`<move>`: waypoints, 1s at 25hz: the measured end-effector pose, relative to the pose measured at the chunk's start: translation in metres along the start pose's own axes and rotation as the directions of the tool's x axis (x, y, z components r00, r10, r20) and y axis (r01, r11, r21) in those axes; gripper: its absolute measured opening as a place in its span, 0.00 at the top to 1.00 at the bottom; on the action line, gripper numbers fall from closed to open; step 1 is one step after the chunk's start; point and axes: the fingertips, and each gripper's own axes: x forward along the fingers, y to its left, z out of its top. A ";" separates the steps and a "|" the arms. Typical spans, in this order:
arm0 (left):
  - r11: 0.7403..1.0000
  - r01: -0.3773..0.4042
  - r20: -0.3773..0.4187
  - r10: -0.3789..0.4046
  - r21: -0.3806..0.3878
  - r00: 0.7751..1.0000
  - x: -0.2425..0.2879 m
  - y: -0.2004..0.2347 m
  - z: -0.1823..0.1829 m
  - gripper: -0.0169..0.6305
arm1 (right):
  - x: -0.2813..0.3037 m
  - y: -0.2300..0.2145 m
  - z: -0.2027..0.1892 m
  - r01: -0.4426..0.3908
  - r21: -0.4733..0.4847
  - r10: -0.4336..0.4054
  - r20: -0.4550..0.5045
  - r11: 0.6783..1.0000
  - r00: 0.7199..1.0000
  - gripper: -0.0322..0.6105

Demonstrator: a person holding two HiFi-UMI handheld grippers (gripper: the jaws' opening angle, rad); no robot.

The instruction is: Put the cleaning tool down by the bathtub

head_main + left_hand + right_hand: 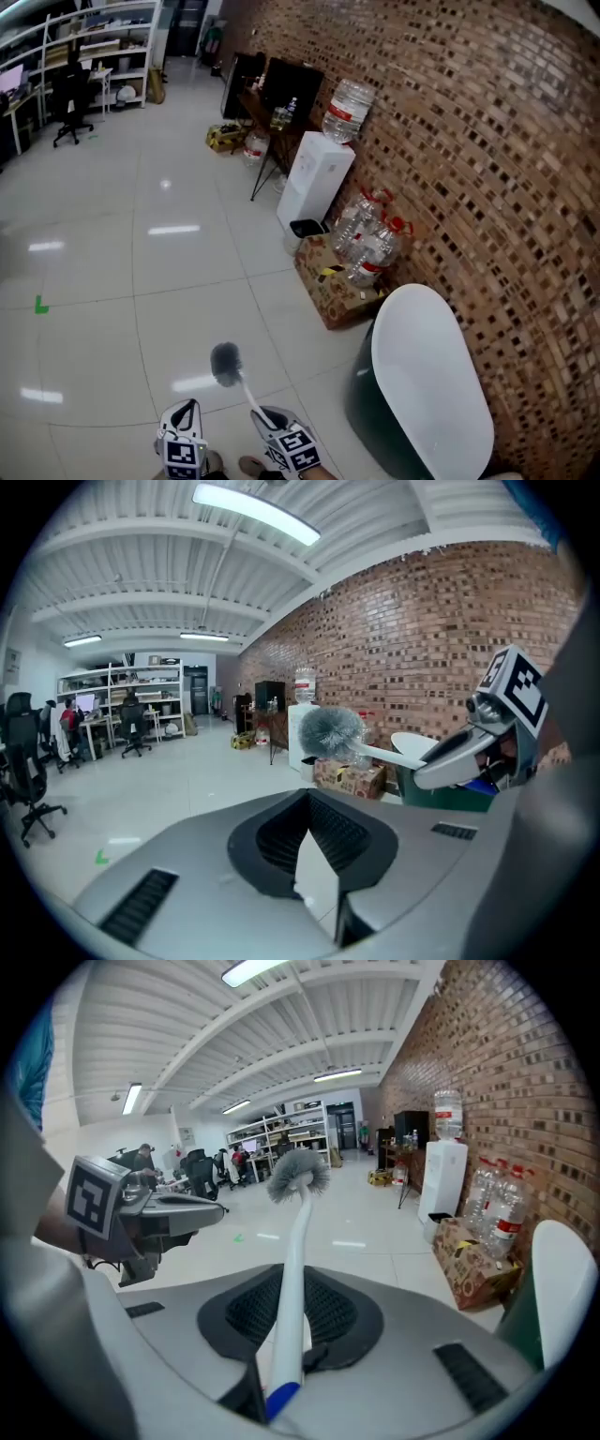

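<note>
The left gripper (185, 412) has its jaws together on nothing, leaving the job to the other hand. The brush (226, 364) is carried with its head up off the floor, clamped near the handle's end by the right gripper (270, 419). The tub (361, 398) sits just to the right, so the brush is not yet set down.

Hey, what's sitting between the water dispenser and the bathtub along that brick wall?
In the head view, a cardboard box with water bottles on it lies between the dispenser and the bathtub.
</note>
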 end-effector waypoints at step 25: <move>0.897 0.404 0.099 -0.425 0.179 0.899 -0.012 -0.223 0.113 0.97 | -0.242 -0.102 -0.056 0.478 0.063 -0.481 0.081 0.876 0.873 0.83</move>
